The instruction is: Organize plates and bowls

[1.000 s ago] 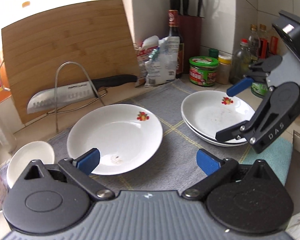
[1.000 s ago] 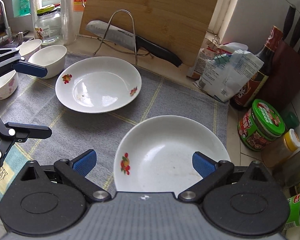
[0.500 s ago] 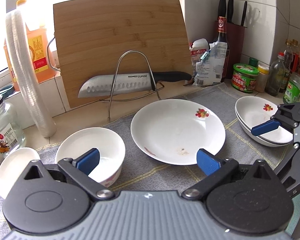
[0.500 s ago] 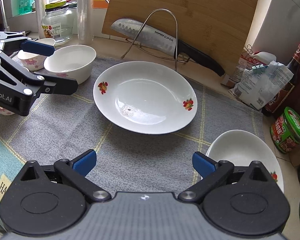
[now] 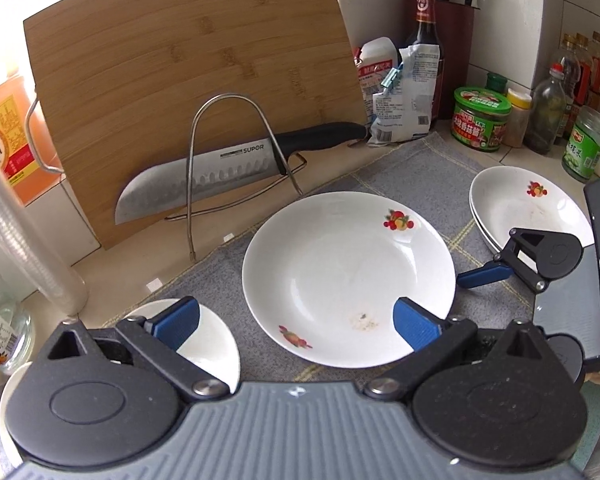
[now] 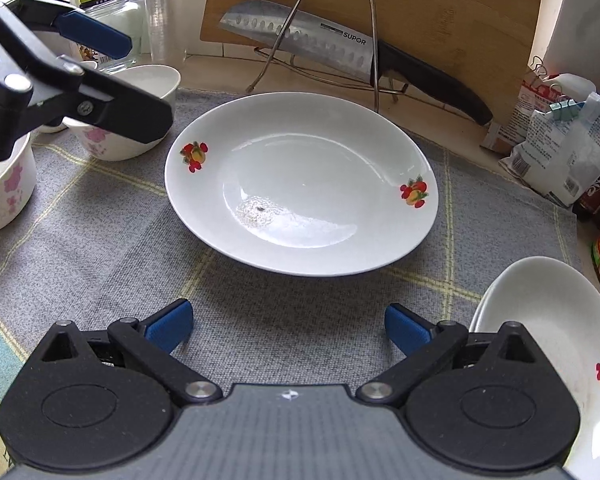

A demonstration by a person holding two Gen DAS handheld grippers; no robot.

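Left hand-held gripper [image 6: 100, 76] perhaps over bowl [image 6: 140, 120]

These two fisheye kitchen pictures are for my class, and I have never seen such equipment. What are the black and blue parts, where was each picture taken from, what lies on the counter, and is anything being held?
The black parts with blue pads are two hand-held grippers, each carried by a person, not a robot arm. Each carries a camera looking along its two fingers. One picture comes from the left gripper, the other from the right gripper; each also shows in the other's view. Both are open and hold nothing.

A grey cloth covers the counter. In its middle lies a white plate with fruit prints. To the right are stacked plates, to the left small bowls. Behind stand a wooden cutting board and a knife in a wire rack, with jars, packets and bottles alongside.
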